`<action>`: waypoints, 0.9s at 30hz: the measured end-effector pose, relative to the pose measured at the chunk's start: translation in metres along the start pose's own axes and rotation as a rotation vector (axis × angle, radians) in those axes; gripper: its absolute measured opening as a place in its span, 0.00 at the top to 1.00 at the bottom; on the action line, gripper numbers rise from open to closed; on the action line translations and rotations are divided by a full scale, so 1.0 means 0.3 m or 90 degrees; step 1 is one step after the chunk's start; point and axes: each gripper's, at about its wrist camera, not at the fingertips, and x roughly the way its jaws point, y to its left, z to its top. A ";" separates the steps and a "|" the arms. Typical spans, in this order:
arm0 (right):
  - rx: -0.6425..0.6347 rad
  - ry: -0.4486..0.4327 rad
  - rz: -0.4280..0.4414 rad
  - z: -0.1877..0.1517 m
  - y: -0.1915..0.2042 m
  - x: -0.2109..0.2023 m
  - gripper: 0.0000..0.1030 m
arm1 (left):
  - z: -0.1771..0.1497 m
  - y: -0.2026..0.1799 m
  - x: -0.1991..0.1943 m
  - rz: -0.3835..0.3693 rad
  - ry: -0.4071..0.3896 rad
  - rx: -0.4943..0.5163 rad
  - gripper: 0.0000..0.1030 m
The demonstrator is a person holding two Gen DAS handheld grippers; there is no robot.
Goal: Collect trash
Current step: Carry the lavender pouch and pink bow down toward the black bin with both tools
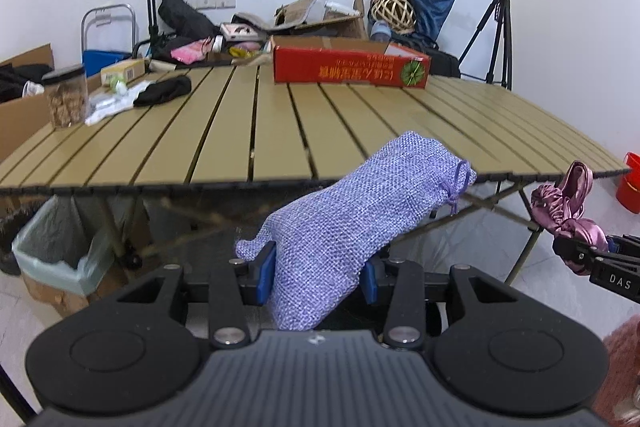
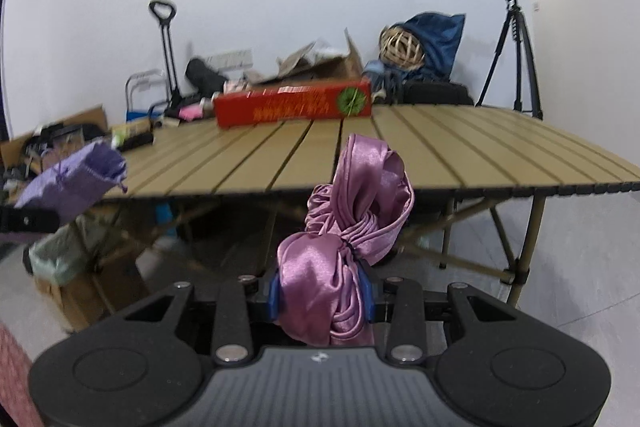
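With both tongs loaded and hanging in front of the near edge of the tan slatted folding surface [image 1: 280, 131], the move ahead turns on where the bin sits: the cardboard box lined with a pale green plastic bag [image 1: 52, 255] stands on the floor under the surface's left end, low and left of both tongs. Judged from that, the left tongs [image 1: 316, 279] are the nearer pair, and the right tongs [image 2: 320, 291] would have to cross further leftward and downward to reach it.

The left tongs are pinching the lilac woven drawstring pouch [image 1: 352, 223] by its lower end. Its long axis runs up and to the right, away from the tongs, the drawstring mouth leading and reaching out over the surface edge. So the pouch points away from the bin; a drop likely needs a swing left first.

The right tongs are pinching the knotted pink satin cloth bundle [image 2: 352, 227] low down, with the loops standing nearly upright above the blue pads [image 2: 274, 291]. In the left wrist view this bundle shows to the right of the pouch, the two well apart.

Further ahead of the tongs, a red carton with a green print [image 1: 348, 67] lies on the far side of the surface, untouched.
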 end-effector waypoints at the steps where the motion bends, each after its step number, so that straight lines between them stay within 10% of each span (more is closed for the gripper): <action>1: -0.005 0.009 0.001 -0.010 0.009 0.001 0.65 | -0.013 0.005 0.001 0.001 0.004 -0.001 0.60; 27: -0.091 0.205 0.002 -0.157 0.171 0.181 0.65 | -0.197 0.116 0.132 0.050 0.107 -0.042 0.60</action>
